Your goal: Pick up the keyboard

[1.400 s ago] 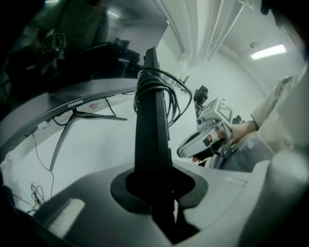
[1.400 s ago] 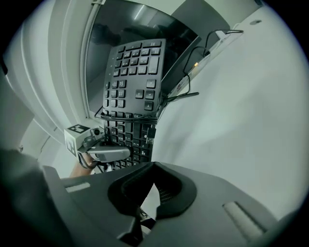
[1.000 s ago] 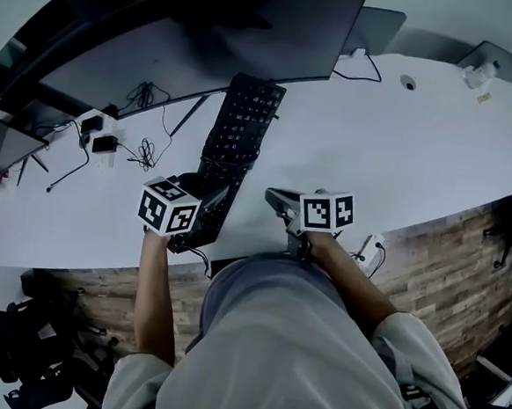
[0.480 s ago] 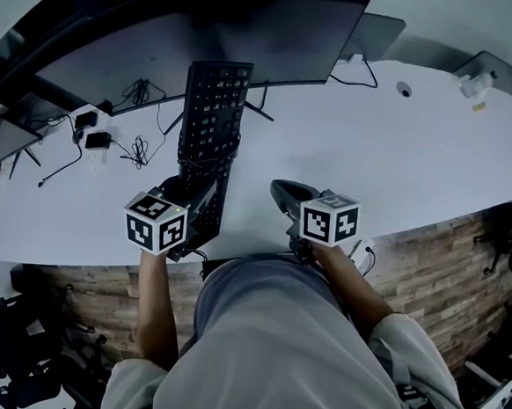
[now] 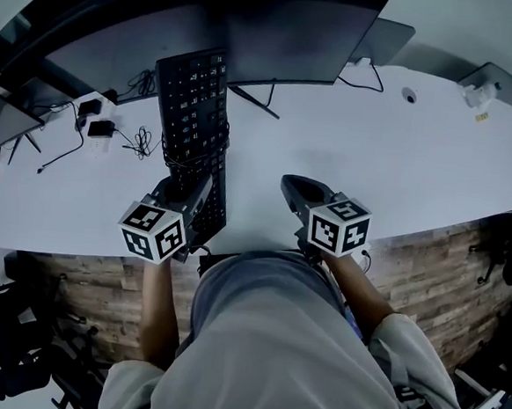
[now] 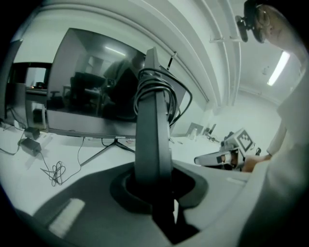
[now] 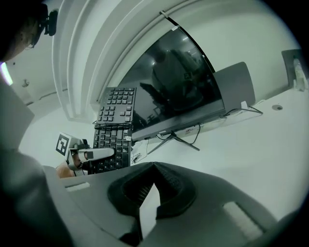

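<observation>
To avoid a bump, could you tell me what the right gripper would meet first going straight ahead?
The right gripper would probably reach the monitor stand, across bare desk; depth is unclear.

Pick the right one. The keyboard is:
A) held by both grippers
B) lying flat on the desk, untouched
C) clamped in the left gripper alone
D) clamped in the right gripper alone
C: the left gripper view shows the keyboard edge-on between the jaws of the left gripper, while the right gripper has nothing between its jaws and sits apart from it.
</observation>
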Available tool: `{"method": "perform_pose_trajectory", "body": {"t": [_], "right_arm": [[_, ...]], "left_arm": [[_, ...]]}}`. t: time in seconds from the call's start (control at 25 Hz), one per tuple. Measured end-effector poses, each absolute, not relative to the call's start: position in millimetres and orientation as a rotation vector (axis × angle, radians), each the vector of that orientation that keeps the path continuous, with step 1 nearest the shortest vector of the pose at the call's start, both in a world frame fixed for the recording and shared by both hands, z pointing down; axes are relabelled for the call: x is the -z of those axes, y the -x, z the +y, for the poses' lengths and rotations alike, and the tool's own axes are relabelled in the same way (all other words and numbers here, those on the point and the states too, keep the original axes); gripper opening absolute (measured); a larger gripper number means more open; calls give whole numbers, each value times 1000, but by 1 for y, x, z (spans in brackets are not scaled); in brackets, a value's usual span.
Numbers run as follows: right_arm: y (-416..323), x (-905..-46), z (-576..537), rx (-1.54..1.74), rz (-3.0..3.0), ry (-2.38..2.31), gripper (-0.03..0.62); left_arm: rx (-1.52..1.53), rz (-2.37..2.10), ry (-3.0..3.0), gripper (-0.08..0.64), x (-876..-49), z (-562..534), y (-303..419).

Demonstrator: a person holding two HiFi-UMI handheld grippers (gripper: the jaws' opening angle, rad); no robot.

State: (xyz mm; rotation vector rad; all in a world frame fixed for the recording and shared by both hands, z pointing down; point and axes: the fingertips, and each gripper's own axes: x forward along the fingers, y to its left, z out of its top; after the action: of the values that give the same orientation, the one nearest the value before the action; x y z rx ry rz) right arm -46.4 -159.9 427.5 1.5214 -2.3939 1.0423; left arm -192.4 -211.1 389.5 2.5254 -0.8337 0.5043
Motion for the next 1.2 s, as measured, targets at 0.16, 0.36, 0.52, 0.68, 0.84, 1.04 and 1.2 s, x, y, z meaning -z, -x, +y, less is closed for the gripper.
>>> {"method": "perform_pose_trajectory", "body": {"t": [0.16,0.36,0.52,0.68,0.84,1.04,1.2], "right_arm": [[49,-414,-159,-996,-2458,-1517,-2],[45,-403,-159,-914,-2491,-1525,-2],[55,-394,-158,-870,-2486,-1512,-2],[46,-392,-160,-839,-2496,-1501,-2],[33,-391,-165,-799,-2511,-1475,-2],[25,-381,-155,-749,-2504,-1482,-2],[37,-364,-152,-695,-2510,-1494,-2]], "left_arm": [[-434,-879,-2573,0,-379,-208,201],[-358,-940,-2663,0,-365,-203,204],[-248,-999,-2692,0,-345,-202,220],[-160,-1060,-2695,0,-331,-205,218],[-143,-1148,-2719,0,-328,-210,213],[-110,-1255,-2717,0,-317,-201,217],[-12,-1323,-2691,0,-300,-200,238]]}}
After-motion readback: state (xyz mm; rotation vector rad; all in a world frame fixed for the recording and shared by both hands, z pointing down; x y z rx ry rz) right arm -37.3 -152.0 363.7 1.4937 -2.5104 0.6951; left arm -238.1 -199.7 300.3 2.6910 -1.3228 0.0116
